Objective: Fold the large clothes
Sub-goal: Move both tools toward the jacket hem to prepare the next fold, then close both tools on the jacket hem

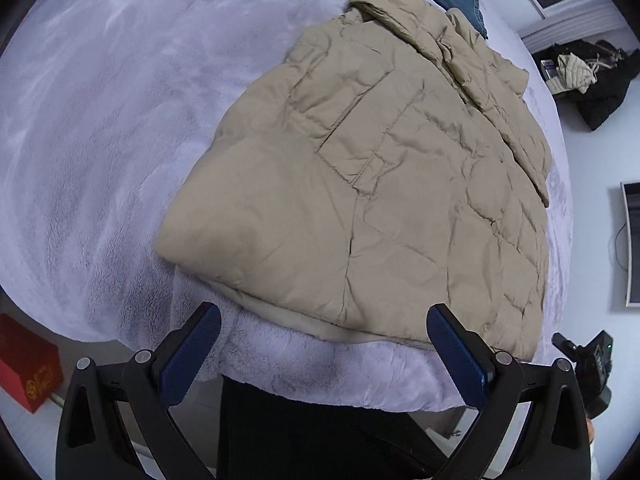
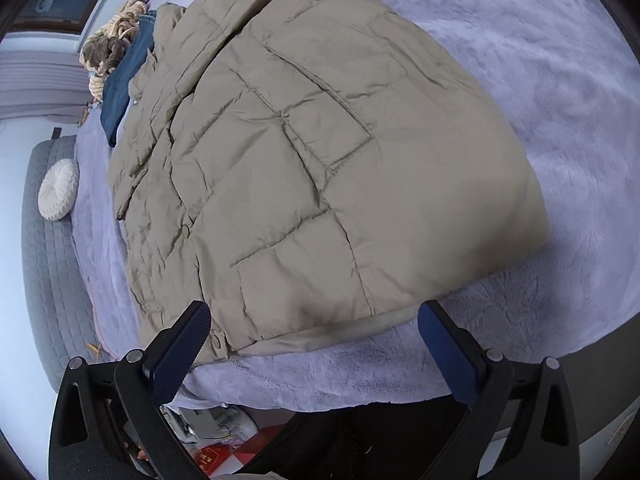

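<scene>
1. A beige padded jacket (image 1: 380,184) lies folded on the lilac fleece blanket (image 1: 100,140) covering the bed.
2. Left gripper (image 1: 324,316): fingers apart, empty, at the jacket's 6 o'clock hem.
3. Right gripper (image 2: 314,314): fingers apart, empty, over the same hem.
4. Blue jeans (image 2: 124,80) lie at the jacket's 11 o'clock.

The beige quilted jacket (image 1: 384,184) (image 2: 320,168) lies flat on the bed, folded into a thick rectangle. Its collar points to the far side, its hem is near the front edge.
</scene>
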`<state>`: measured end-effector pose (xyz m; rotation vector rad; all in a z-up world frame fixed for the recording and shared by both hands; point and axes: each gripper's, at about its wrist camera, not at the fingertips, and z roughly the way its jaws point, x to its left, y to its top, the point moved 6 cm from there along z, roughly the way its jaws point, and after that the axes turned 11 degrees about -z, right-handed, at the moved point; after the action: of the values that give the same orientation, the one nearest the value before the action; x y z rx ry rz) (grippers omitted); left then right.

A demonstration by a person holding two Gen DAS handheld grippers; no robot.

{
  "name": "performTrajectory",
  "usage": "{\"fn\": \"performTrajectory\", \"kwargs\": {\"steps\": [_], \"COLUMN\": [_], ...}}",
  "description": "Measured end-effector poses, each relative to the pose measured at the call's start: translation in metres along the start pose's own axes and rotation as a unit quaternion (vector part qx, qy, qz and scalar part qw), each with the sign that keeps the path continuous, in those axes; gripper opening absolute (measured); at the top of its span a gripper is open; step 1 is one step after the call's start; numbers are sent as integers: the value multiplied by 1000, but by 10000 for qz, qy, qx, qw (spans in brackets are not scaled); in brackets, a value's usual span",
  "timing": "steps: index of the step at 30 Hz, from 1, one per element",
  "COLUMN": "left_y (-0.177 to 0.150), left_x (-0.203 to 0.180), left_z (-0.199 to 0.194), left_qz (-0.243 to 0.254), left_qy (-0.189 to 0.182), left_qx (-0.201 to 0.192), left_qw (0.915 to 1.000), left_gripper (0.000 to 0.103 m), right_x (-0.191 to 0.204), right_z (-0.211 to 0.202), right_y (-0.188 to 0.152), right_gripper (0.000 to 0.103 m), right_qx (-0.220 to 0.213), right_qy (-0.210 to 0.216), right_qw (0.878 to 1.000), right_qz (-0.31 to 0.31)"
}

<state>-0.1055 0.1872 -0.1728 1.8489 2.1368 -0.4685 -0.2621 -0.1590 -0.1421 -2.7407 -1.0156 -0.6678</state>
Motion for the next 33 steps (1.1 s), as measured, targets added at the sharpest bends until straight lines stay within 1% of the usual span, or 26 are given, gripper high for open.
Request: {"fn": "performTrajectory", "kwargs": {"steps": [4, 7, 9, 12, 13, 15, 17, 18, 19, 20, 21, 22, 23, 24, 25, 26, 28, 29, 30, 31, 32, 33], "left_y": [-1, 2, 6, 14, 16, 22, 28, 31, 32, 34, 35, 37, 38, 38, 39, 39, 39, 39, 39, 40, 40, 40], "left_x": [19, 19, 13, -7, -12, -20, -20, -19, -17, -15, -14, -14, -14, -15, -16, -19, -23, -25, -27, -28, -30, -31], "left_z": [14, 24, 27, 30, 32, 39, 46, 48, 50, 52, 53, 53, 53, 50, 45, 39, 26, 19, 13, 8, 1, -5], "left_qz": [-399, -480, -468, -444, -431, -411, -534, -638, -735, -830, -880, -877, -841, -756, -655, -526, -361, -267, -192, -129, -58, 5], "left_qy": [-255, -399, -487, -835, -901, -901, -862, -864, -892, -953, -1025, -1085, -1100, -1101, -1102, -1103, -1138, -1140, -1128, -1121, -1136, -1159], "left_qx": [274, 280, 226, 227, 228, 196, 139, 110, 95, 83, 90, 110, 97, 45, -20, -90, -206, -273, -323, -368, -418, -462], "left_qw": [9985, 9977, 9975, 9953, 9947, 9949, 9948, 9942, 9933, 9919, 9908, 9902, 9903, 9910, 9918, 9925, 9926, 9927, 9929, 9929, 9926, 9922], "left_gripper": [103, 103, 103, 103, 103, 103, 100, 91, 78, 69, 45, 24, 19, 18, 13, 13, 13, 13, 13, 13, 13, 13], "right_x": [-12, -21, -28, -39, -41, -48, -55, -58, -63, -66, -69, -73, -74, -74, -74, -74, -73, -71, -69, -68, -67, -66], "right_z": [4, 9, 12, 13, 14, 15, 17, 19, 21, 22, 23, 23, 24, 25, 26, 26, 25, 25, 27, 28, 27, 24], "right_y": [-11, -17, -18, -15, -13, -9, -4, -4, -4, -4, -4, -3, -2, -1, 0, 1, 4, 5, 5, 5, 5, 5], "right_gripper": [103, 103, 103, 103, 103, 103, 103, 103, 103, 103, 103, 103, 103, 103, 103, 101, 85, 60, 33, 21, 13, 11], "right_qx": [-3, -11, -54, -261, -325, -472, -559, -574, -587, -613, -659, -713, -765, -801, -831, -865, -946, -933, -888, -836, -828, -869], "right_qy": [213, 389, 509, 768, 841, 1001, 1055, 1059, 1059, 1100, 1181, 1254, 1321, 1390, 1462, 1533, 1771, 1840, 1875, 1832, 1727, 1642], "right_qw": [9989, 9967, 9944, 9881, 9858, 9798, 9757, 9740, 9717, 9691, 9654, 9619, 9588, 9560, 9532, 9512, 9461, 9450, 9452, 9474, 9509, 9541], "right_qz": [406, 709, 921, 1305, 1418, 1666, 1836, 1916, 2029, 2122, 2230, 2322, 2394, 2455, 2511, 2536, 2541, 2539, 2523, 2487, 2430, 2349]}}
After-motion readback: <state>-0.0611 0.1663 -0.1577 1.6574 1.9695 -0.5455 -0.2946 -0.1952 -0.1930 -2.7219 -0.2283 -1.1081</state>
